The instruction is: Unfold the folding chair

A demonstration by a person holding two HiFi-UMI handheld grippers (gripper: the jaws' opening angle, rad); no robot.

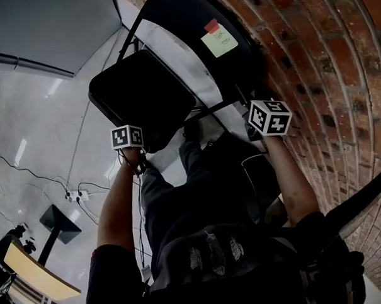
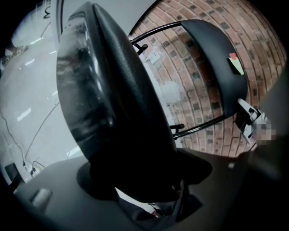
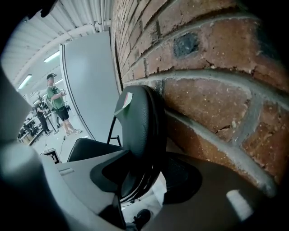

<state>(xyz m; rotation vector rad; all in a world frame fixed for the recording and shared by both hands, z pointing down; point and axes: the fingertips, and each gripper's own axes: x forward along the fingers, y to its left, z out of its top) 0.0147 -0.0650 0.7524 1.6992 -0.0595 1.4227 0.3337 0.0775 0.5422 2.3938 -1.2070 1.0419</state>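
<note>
gripping seat (image 1: 141,97) with left tool (image 2: 143,182), right tool (image 3: 145,178) clamps backrest (image 1: 172,20) bearing illegibly scribbled sticky note (image 1: 220,42).

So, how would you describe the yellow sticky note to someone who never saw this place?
Beside the brick wall stands a black folding chair. On its backrest sits the sticky note: pale yellow, with handwriting, larger than the small red note above it.

A red brick wall with pale mortar (image 1: 338,79) runs close along my right, with a small white socket plate (image 2: 154,56) set into it. Below me lies a pale, glossy floor (image 1: 38,123), crossed by thin black cables (image 1: 27,171) that meet at a white power strip (image 1: 76,196). A flat grey partition panel (image 1: 46,28) stands ahead on my left. Long ceiling strip lights (image 3: 52,56) glow beyond it.
</note>
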